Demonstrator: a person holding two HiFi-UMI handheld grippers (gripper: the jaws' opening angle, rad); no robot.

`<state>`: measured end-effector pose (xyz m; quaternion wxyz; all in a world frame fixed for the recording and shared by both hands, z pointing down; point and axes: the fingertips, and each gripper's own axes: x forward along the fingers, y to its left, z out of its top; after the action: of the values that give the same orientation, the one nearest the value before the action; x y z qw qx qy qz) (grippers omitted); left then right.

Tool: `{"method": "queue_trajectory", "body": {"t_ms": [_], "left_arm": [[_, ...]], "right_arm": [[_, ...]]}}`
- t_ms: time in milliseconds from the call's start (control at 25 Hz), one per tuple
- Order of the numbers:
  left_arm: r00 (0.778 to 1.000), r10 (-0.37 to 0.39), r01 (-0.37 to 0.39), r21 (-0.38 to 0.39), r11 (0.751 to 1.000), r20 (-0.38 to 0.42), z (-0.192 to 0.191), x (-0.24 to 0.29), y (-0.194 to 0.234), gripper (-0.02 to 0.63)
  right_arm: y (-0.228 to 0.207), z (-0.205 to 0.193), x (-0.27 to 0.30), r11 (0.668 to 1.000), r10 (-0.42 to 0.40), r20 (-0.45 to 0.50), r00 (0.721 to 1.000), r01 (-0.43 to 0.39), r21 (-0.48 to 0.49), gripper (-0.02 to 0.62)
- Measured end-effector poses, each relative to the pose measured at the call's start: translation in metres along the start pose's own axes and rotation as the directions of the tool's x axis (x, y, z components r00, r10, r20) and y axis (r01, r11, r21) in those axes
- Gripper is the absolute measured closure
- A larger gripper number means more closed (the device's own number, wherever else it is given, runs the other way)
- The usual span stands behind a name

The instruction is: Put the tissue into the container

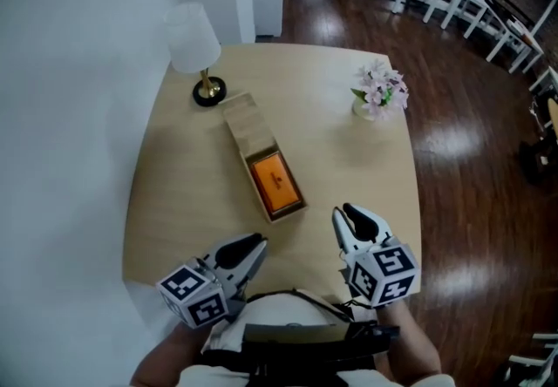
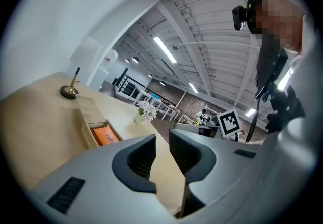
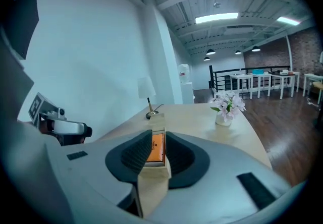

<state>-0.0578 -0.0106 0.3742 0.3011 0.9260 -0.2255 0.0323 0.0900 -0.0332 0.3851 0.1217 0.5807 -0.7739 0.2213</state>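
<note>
A: Left gripper (image 1: 255, 244)?
B: Low over the near edge of the table (image 1: 357, 167), tipped inward. Jaws a narrow slit with nothing between them. The tissue sits well ahead, to its right.
A: Tissue?
B: The orange tissue pack (image 1: 275, 182) lies flat in the open near end of the wooden container (image 1: 242, 118), mid-table. Long axis is diagonal, from the lamp (image 1: 195, 44) to near-right.
A: Right gripper (image 1: 343, 217)?
B: Near edge too, aimed at the container. Jaws narrow and empty, box well apart.

Bright ceiling strips (image 3: 217, 17) — glare on floor (image 1: 453, 137), fisheye-bent, vignetted edges
</note>
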Motion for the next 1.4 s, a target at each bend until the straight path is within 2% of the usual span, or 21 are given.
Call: {"method": "queue_trajectory", "body": {"t_ms": [240, 440, 520, 720, 800, 1400], "left_arm": [[1.000, -0.009, 0.010, 0.013, 1.000, -0.028, -0.002, 0.012, -0.011, 0.532], [0.998, -0.027, 0.028, 0.007, 1.000, -0.053, -0.008, 0.019, -0.021, 0.532], [0.998, -0.033, 0.034, 0.011, 0.999, -0.062, -0.009, 0.023, -0.025, 0.558], [0.996, -0.033, 0.034, 0.009, 0.999, -0.087, -0.017, 0.026, -0.027, 0.560], [0.994, -0.029, 0.030, 0.009, 1.000, -0.102, -0.020, 0.027, -0.027, 0.586], [0.986, -0.053, 0.059, 0.032, 0.998, -0.158, -0.027, 0.027, -0.033, 0.586]], "right_arm": [[-0.020, -0.007, -0.028, 0.997, -0.048, 0.022, 0.999, 0.046, 0.061, 0.536], [-0.025, -0.017, -0.042, 0.994, -0.067, 0.019, 0.998, 0.065, 0.086, 0.584], [-0.026, -0.019, -0.045, 0.994, -0.068, 0.017, 0.998, 0.066, 0.090, 0.595], [-0.023, -0.026, -0.048, 0.994, -0.057, -0.001, 0.998, 0.056, 0.092, 0.595], [-0.023, -0.026, -0.048, 0.994, -0.058, 0.005, 0.998, 0.057, 0.092, 0.595], [-0.002, -0.030, -0.049, 0.997, -0.013, -0.013, 1.000, 0.014, 0.081, 0.595]]}}
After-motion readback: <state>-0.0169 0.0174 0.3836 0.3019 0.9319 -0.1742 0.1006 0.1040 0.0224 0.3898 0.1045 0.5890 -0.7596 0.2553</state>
